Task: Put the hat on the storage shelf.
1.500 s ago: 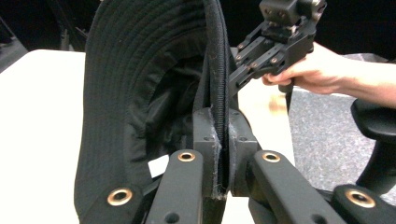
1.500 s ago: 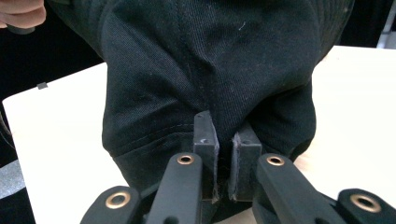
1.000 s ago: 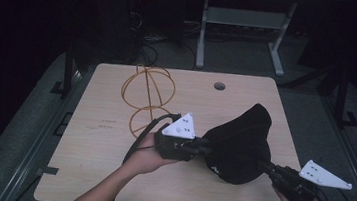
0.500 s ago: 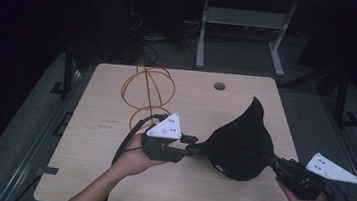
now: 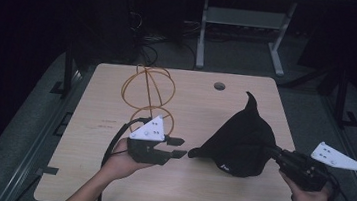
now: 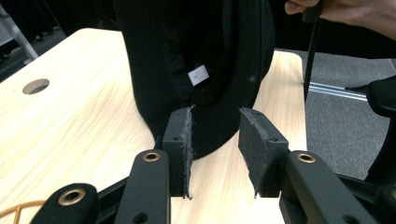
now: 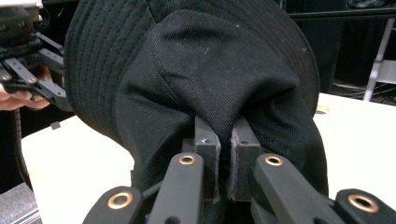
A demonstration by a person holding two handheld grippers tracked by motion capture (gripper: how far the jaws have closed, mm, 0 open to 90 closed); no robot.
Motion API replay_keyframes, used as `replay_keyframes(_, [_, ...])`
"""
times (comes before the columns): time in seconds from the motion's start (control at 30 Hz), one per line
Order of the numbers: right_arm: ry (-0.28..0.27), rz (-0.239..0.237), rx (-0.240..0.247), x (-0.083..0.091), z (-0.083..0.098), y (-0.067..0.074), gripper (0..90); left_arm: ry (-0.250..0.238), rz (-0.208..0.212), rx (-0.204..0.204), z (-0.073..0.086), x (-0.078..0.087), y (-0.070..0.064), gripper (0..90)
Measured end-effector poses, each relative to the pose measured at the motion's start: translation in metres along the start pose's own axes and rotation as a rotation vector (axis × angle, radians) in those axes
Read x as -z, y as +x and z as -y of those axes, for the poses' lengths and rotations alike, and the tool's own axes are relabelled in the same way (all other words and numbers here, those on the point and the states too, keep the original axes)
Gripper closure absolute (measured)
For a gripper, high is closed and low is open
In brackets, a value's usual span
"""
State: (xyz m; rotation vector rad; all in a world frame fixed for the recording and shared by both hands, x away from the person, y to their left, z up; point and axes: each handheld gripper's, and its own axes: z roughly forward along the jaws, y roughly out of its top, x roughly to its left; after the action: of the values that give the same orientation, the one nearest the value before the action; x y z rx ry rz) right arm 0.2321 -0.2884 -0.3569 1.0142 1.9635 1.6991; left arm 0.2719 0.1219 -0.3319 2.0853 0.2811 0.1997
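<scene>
High view is showing the desk (image 5: 108,173) carrying a black hat (image 5: 242,142) near its right edge, brim tip pointing left. Right tongs (image 5: 274,152) are pinching its crown fabric, while left tongs (image 5: 179,148) are gaping empty just beside that brim tip.

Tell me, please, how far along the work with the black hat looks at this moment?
Done: the right gripper is clamped on the black hat, holding it up off the table. In hand: the left gripper stands open just short of the brim, not touching it. Left: probably setting the hat on the orange wire stand, which stands bare at the table's far left.
</scene>
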Motion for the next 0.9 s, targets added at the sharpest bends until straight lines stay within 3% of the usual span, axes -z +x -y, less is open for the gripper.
replay_keyframes(0.37, [0.009,0.001,-0.007,-0.003,-0.021,-0.005,84.4,0.009,0.003,0.044,0.024,0.005,0.005,61.9])
replay_keyframes(0.6, [0.009,0.003,-0.018,-0.008,-0.032,-0.006,84.3,0.029,-0.010,0.037,0.037,0.005,0.005,59.0])
replay_keyframes(0.9, [0.012,0.002,-0.007,-0.014,-0.048,-0.005,84.3,0.034,-0.024,0.058,0.054,0.005,0.006,55.9])
